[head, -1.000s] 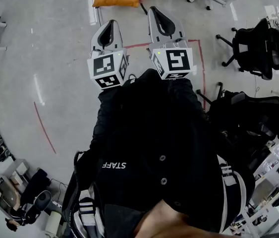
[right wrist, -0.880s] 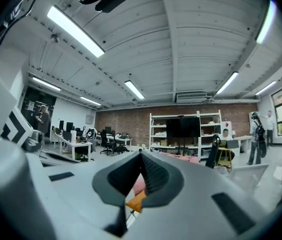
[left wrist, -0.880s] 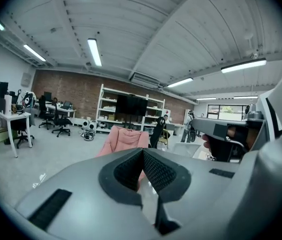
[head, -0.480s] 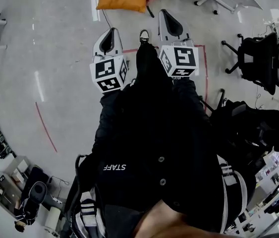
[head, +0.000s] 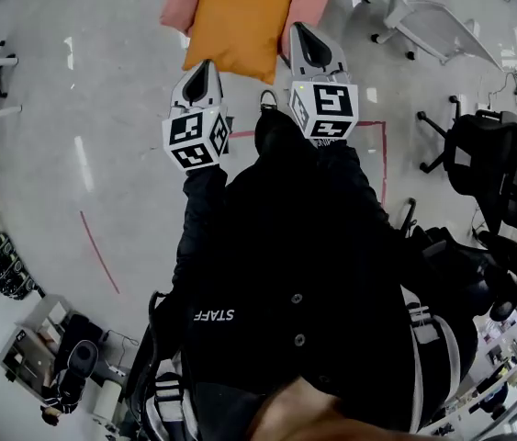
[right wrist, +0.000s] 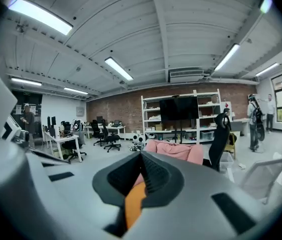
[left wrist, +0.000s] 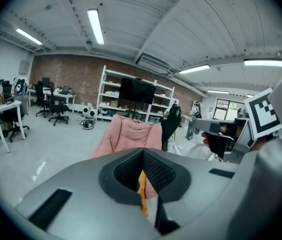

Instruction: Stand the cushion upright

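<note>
An orange cushion [head: 237,24] lies flat on the seat of a pink soft chair [head: 181,0] at the top of the head view. My left gripper [head: 202,68] is shut and empty, its tip at the cushion's near edge. My right gripper [head: 301,35] is shut and empty too, its tip beside the cushion's right edge. In the left gripper view the pink chair [left wrist: 130,134] stands ahead and a strip of the orange cushion [left wrist: 142,196] shows between the closed jaws. In the right gripper view the orange cushion [right wrist: 134,204] and the pink chair [right wrist: 178,151] show past the jaws.
A white chair [head: 428,16] stands at the upper right and black office chairs [head: 483,159] at the right. Red tape lines [head: 382,145] mark the grey floor. A shelf rack [right wrist: 181,116] and desks [right wrist: 63,143] stand further off; a person [right wrist: 255,115] stands at the right.
Both grippers and the person have moved forward toward the pink chair; the orange cushion has come from the top edge of the head view down to the gripper tips.
</note>
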